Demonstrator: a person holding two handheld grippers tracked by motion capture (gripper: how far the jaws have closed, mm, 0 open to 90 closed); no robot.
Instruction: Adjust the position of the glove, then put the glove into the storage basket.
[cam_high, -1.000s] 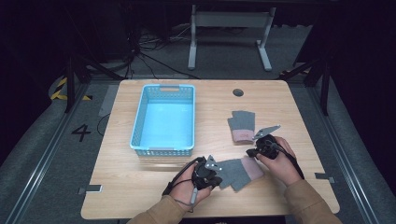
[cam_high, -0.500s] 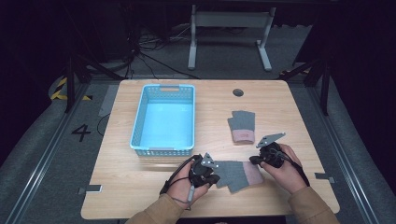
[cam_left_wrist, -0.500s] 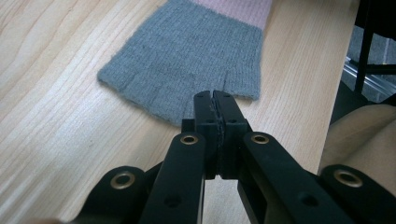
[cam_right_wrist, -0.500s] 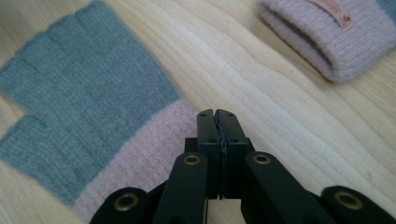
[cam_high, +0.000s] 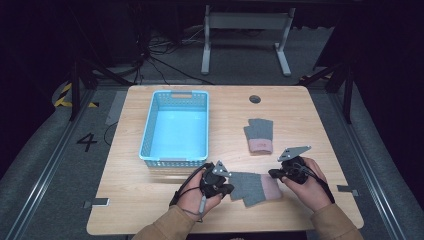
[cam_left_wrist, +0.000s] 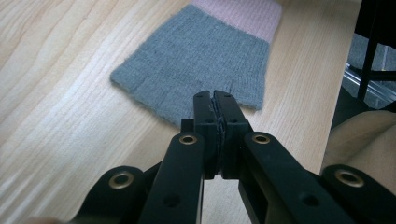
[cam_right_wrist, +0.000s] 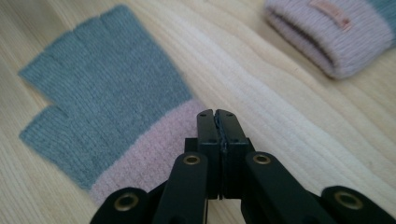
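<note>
Gloves are my work here. My left gripper (cam_high: 223, 189) is clenched with nothing inside, its tips at the finger edge of the near glove (cam_high: 254, 187), which lies flat between both claws. My right gripper (cam_high: 274, 173) is also clenched and empty, just at the pink cuff (cam_right_wrist: 154, 144). Beyond it lies the second glove (cam_high: 259, 135). I think closed jaws could only push the knit and wrinkle it, not catch it.

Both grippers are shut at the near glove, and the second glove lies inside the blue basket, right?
Not quite. The second glove lies on the table, right of the blue basket, as the high view shows. Both grippers, left and right, are shut at the near glove.
</note>
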